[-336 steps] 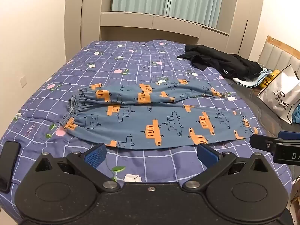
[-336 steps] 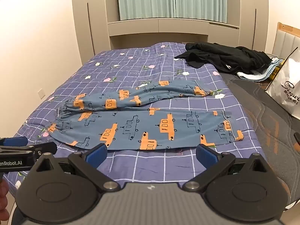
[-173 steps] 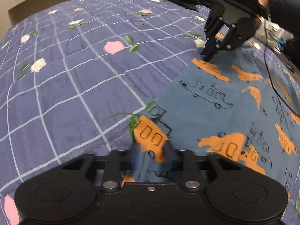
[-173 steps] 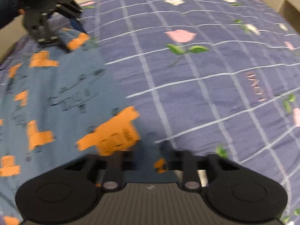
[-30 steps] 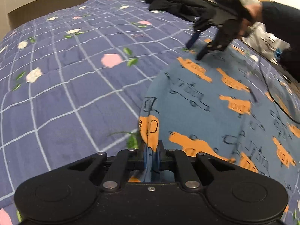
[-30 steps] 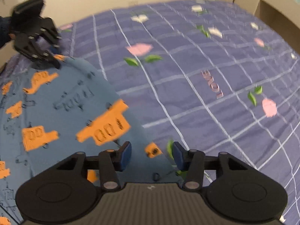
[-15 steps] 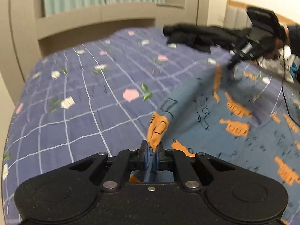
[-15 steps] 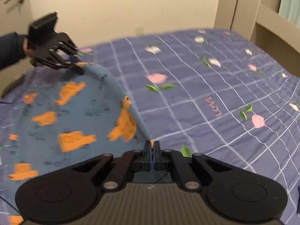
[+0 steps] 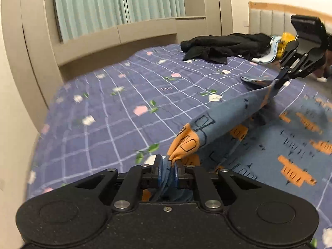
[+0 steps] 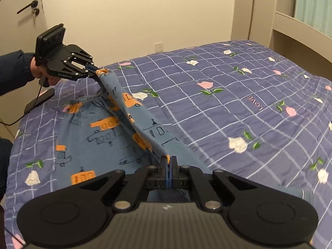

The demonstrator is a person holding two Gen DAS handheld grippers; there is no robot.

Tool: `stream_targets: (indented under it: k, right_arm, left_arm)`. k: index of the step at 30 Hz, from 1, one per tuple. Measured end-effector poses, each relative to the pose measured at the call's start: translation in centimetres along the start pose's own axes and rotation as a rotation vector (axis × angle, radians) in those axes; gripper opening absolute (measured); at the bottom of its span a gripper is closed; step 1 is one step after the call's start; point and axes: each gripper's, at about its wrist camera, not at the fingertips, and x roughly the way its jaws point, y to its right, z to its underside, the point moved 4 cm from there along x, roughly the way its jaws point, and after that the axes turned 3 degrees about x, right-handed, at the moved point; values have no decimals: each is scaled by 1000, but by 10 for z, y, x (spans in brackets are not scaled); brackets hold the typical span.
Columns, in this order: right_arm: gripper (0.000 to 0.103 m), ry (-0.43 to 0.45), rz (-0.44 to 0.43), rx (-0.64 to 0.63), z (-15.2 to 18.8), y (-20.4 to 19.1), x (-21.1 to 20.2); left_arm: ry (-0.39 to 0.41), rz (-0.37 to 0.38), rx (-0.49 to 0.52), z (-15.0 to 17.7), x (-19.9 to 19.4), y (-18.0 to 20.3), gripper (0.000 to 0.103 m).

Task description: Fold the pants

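Over the purple checked bed, both tools are clamped on the far edge of the blue pyjama pants, one at each end, with that edge lifted and stretched between them. The left tool is pinched nearly closed on a bunched orange-and-blue corner; its jaws have just been easing open a touch, though fabric is plainly held between the pads. The right tool is fully closed on a thin fold of cloth. The rest of the pants lies flat on the bed below. This looks like the lengthwise fold, one leg going over the other. Next, the raised edge likely needs carrying across, kept taut and level, and laid onto the near edge.
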Motion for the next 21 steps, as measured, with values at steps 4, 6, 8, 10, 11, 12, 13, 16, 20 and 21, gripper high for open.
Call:
stream_targets:
  k: [4, 6, 8, 10, 11, 12, 13, 16, 20, 21]
  right_arm:
    - [1, 0, 28, 28, 17, -17, 1]
    - [1, -11, 30, 43, 26, -26, 6]
    - [1, -30, 29, 43, 35, -37, 13]
    - [1, -52, 29, 44, 44, -45, 20]
    - [1, -59, 33, 48, 47, -47, 23]
    - [1, -66, 39, 55, 50, -48, 26]
    - [1, -73, 44, 62, 53, -48, 27]
    - [1, -81, 68, 79, 55, -46, 29]
    - [1, -87, 93, 73, 52, -46, 29]
    - [1, -94, 95, 63, 51, -47, 31]
  left_arm:
    - [-25, -103, 57, 12, -3, 26, 18]
    - [-62, -129, 70, 25, -3, 39, 26]
    - [-95, -171, 63, 35, -4, 48, 58]
    - [-81, -226, 55, 42, -9, 50, 75]
    - [-71, -240, 45, 44, -10, 50, 78]
    - [-66, -245, 43, 45, -10, 48, 78]
    - [-51, -252, 50, 45, -11, 49, 77]
    - [-26, -209, 85, 42, -11, 52, 77]
    - [-40, -166, 161, 43, -13, 57, 76]
    - [-51, -149, 166, 46, -15, 58, 76]
